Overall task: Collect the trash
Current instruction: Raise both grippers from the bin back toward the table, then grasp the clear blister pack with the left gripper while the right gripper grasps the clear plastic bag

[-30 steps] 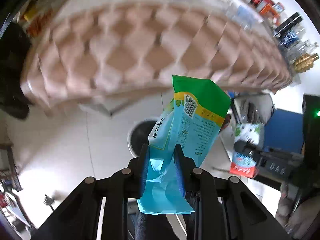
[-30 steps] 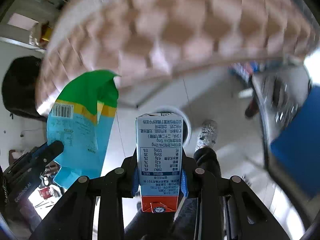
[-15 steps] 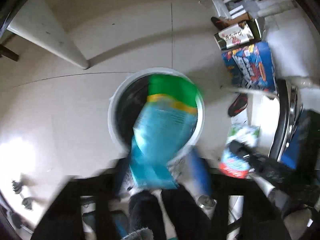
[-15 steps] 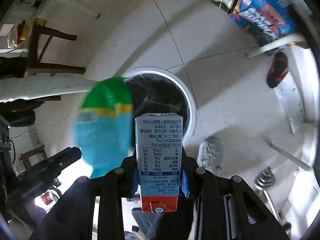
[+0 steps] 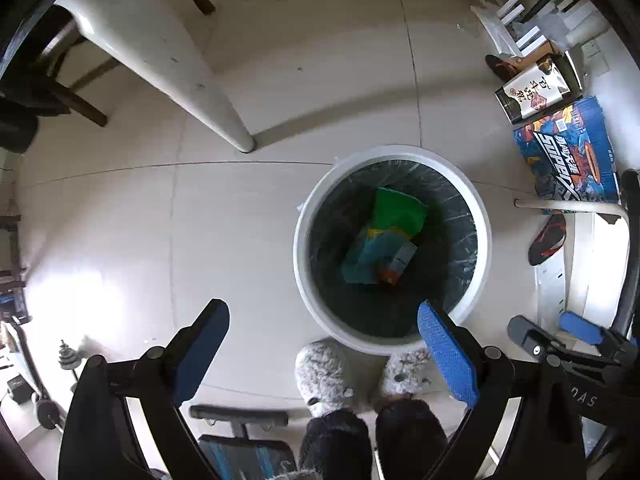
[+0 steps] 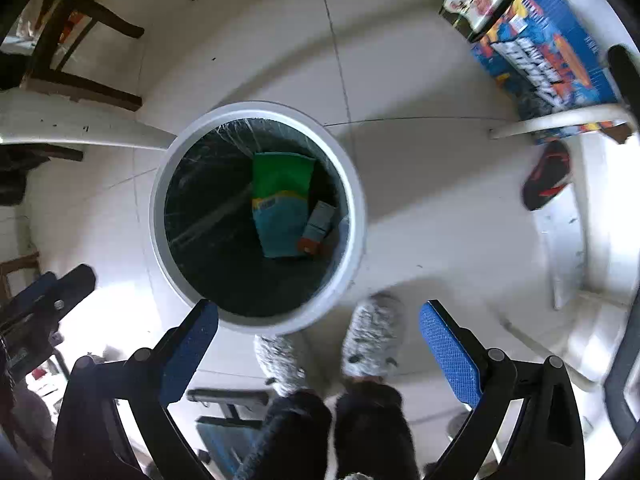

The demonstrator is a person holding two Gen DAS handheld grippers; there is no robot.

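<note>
A white round trash bin (image 5: pixel 304 280) with a black liner stands on the tiled floor; it also shows in the right wrist view (image 6: pixel 160 240). Inside it lie a green and blue snack bag (image 5: pixel 390 220) (image 6: pixel 282 200) and a small milk carton (image 5: pixel 396 264) (image 6: pixel 318 224) next to it. My left gripper (image 5: pixel 324 344) is open and empty, above the bin's near rim. My right gripper (image 6: pixel 320 340) is open and empty, above the floor just right of the bin. The right gripper also shows in the left wrist view (image 5: pixel 560 332).
The person's two fuzzy grey slippers (image 5: pixel 324 372) (image 6: pixel 372 336) stand by the bin. A white table leg (image 5: pixel 200 92), dark chair legs (image 6: pixel 80 80), a blue box (image 5: pixel 568 152) (image 6: pixel 544 52), a dark shoe (image 5: pixel 546 236) and small weights (image 5: pixel 68 360) are around.
Both grippers have swung down over the bin and opened. The snack bag left the left gripper and the milk carton left the right one; both now lie in the bin.
</note>
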